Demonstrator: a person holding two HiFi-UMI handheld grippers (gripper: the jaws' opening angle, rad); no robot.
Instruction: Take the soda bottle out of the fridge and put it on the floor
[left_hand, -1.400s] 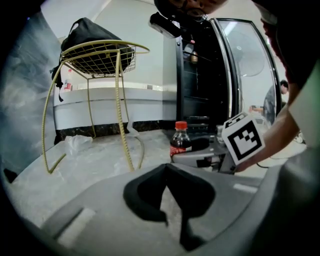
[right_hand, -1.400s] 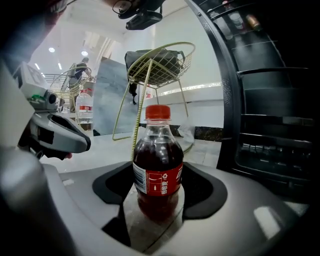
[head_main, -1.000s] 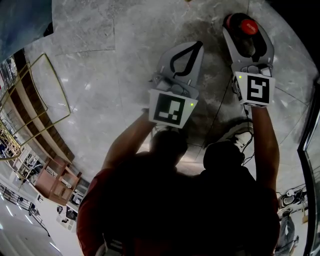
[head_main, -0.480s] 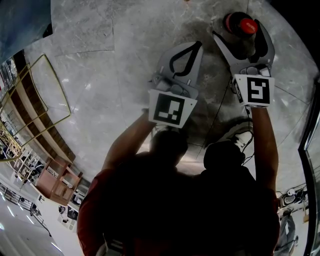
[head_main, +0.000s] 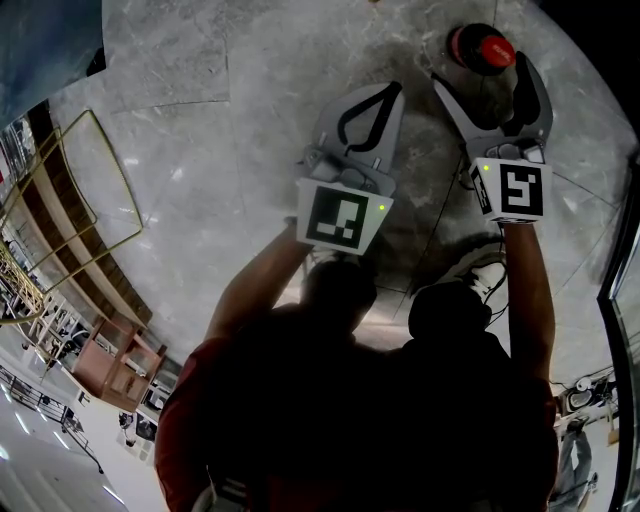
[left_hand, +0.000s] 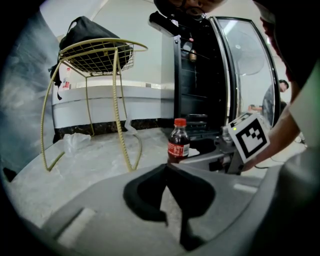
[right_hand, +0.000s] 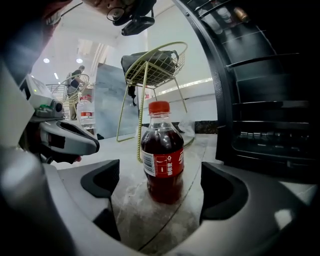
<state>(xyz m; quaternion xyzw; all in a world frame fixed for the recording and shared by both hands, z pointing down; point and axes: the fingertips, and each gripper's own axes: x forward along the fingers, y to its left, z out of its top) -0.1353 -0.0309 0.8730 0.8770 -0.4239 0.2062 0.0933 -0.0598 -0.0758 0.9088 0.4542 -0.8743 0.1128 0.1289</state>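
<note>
The soda bottle (head_main: 490, 50), dark cola with a red cap and red label, stands upright on the grey marble floor (head_main: 220, 200). My right gripper (head_main: 482, 72) straddles it and its jaws are opening; in the right gripper view the bottle (right_hand: 162, 160) stands free between the two black pads (right_hand: 102, 182), touching neither. My left gripper (head_main: 392, 92) hovers to the left of the bottle, shut and holding nothing. In the left gripper view the bottle (left_hand: 178, 145) stands just beyond the closed fingertips (left_hand: 166, 167), with the right gripper (left_hand: 215, 157) beside it.
The black fridge (left_hand: 200, 90) stands open right behind the bottle, its glass door (left_hand: 245, 75) swung out to the right; its shelves (right_hand: 270, 100) fill the right gripper view's right side. A gold wire stool (left_hand: 100, 55) with a black bag stands on the left.
The right gripper's jaws have spread wide and let go of the bottle, which stays upright on the floor. The right gripper has drawn back slightly. The left gripper has not moved.
</note>
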